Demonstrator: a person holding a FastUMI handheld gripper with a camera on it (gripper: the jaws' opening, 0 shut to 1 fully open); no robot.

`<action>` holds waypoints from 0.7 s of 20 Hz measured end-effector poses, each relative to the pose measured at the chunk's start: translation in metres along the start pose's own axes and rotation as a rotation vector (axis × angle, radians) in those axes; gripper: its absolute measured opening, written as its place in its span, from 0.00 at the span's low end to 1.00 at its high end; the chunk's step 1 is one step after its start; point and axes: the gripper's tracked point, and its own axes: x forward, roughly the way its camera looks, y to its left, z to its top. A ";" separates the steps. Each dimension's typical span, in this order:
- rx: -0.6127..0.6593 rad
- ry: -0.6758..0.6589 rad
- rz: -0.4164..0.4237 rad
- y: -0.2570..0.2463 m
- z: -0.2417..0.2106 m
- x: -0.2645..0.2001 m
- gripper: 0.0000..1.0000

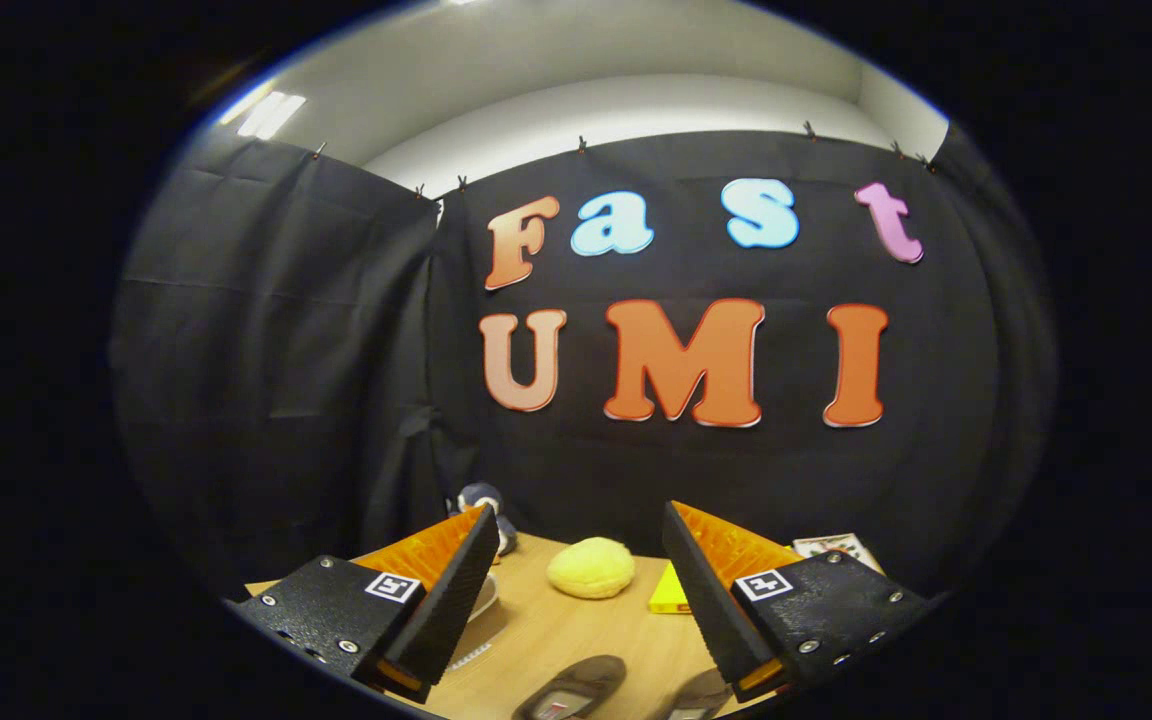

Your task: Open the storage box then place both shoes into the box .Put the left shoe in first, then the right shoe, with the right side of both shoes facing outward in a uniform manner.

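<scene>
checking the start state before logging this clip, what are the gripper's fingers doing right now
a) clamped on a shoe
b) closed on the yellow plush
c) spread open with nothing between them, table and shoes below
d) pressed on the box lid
c: the gripper has its fingers wide apart and gripping nothing; the yellow plush sits on the table beyond them, and a dark shoe lies on the tabletop below the gap, untouched.

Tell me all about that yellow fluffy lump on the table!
The yellow lump is a rounded, soft-looking thing, pale yellow with a fuzzy surface. It sits alone on the wooden table, near the black cloth wall, beyond the open gripper fingers. Nothing touches it except the table. A flat yellow item lies beside it.
</scene>
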 end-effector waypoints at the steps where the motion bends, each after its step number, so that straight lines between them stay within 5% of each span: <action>1: 0.029 0.039 0.040 0.011 -0.016 0.007 0.99; 14: 0.409 0.626 0.475 0.123 -0.209 0.033 0.98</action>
